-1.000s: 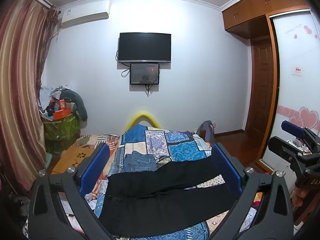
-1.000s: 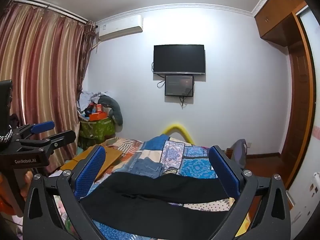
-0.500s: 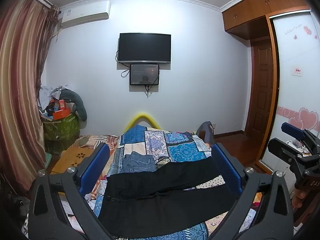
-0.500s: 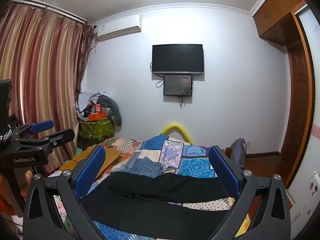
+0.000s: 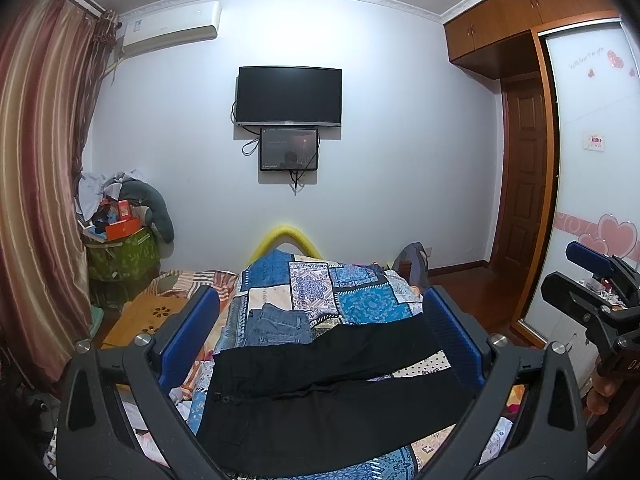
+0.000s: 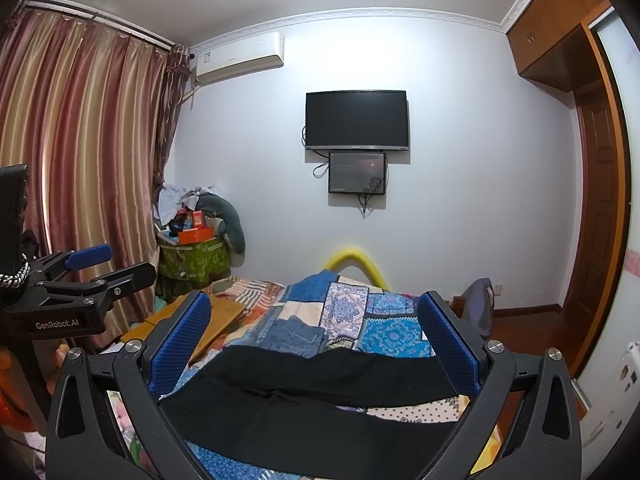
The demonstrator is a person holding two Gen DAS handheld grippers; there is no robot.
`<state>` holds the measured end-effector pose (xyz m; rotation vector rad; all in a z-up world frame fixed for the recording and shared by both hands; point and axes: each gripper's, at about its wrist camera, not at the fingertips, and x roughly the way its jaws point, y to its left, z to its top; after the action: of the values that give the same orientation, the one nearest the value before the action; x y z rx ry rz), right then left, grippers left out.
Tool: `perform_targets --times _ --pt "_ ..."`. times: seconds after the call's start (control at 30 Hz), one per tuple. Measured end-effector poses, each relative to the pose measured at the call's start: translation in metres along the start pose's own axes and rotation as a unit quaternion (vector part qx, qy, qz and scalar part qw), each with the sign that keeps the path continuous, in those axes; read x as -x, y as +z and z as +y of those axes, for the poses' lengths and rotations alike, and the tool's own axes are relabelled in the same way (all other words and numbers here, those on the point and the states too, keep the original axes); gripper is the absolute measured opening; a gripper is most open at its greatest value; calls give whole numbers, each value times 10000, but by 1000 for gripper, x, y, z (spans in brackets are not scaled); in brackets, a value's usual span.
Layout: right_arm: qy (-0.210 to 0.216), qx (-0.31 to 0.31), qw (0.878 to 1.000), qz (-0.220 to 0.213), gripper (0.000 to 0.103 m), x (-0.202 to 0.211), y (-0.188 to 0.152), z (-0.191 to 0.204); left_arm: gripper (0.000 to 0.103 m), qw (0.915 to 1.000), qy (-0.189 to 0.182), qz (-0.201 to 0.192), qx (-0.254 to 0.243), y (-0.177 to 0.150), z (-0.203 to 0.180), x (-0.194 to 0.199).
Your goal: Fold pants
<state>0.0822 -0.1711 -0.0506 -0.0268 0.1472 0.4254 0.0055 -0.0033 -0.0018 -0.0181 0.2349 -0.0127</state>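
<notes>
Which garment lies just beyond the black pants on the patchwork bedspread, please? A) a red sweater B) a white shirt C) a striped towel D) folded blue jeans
D: folded blue jeans lie on the bedspread just behind the spread black pants.

My matt black cloth pants [image 5: 332, 392] lie on a patchwork cotton-looking quilt [image 5: 340, 296]; glossy brown wooden cabinets [image 5: 520, 12], upper right.
</notes>
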Motion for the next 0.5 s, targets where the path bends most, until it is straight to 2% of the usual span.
perform_targets --times 0.5 --pt "2 -20 10000 -51 103 4 -3 1 103 10000 -39 -73 13 0 2 6"
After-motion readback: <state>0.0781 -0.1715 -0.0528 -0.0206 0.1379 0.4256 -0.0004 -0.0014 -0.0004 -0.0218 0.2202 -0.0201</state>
